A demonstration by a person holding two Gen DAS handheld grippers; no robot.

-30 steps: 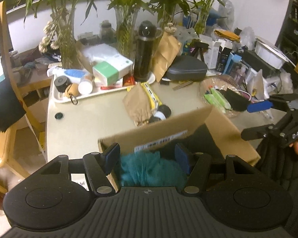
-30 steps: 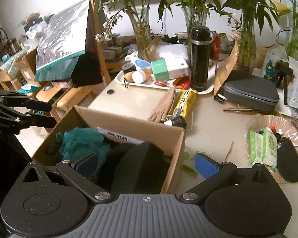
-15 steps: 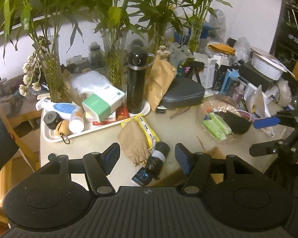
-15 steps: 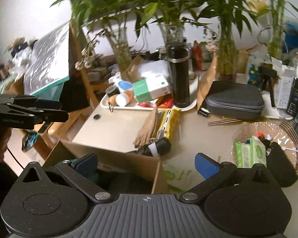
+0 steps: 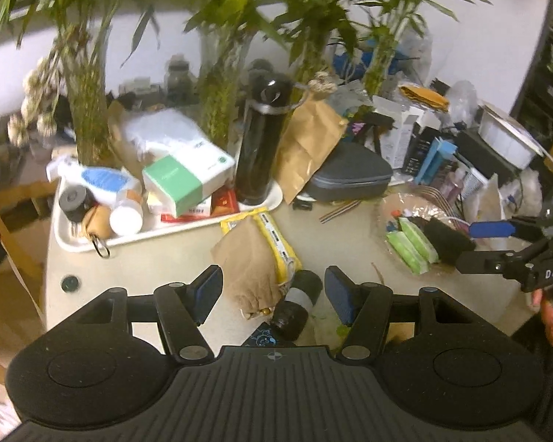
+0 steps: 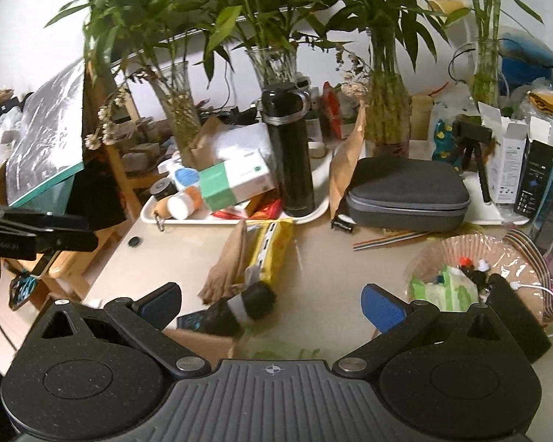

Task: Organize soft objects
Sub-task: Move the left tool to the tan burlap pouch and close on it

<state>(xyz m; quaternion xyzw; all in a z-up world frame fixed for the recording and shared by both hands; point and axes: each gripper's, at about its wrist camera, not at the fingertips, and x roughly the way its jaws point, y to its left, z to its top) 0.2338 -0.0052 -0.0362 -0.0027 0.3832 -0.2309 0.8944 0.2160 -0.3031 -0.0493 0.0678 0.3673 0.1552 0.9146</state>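
Observation:
My left gripper [image 5: 272,294] is open and empty above the table's near edge. Between its fingers lie a tan cloth pouch [image 5: 252,269] and a rolled black item with a grey band [image 5: 300,302]. My right gripper [image 6: 271,305] is open and empty, and it also shows at the right of the left wrist view [image 5: 497,243]. The tan pouch [image 6: 226,265] and the black roll [image 6: 245,307] lie ahead of it. A corner of the cardboard box [image 6: 202,342] shows under its left finger. A black soft piece [image 5: 448,239] lies in a clear dish [image 6: 472,250].
A white tray [image 5: 92,243] holds boxes, bottles and a tall black flask [image 6: 289,151]. A grey zip case [image 6: 405,193], a yellow packet [image 6: 272,250], vases of bamboo [image 6: 387,110] and small boxes crowd the back. A wooden chair [image 6: 103,169] stands left.
Both grippers have risen away from the cardboard box; the teal and black soft things inside it have dropped out of view. The table top now fills both views.

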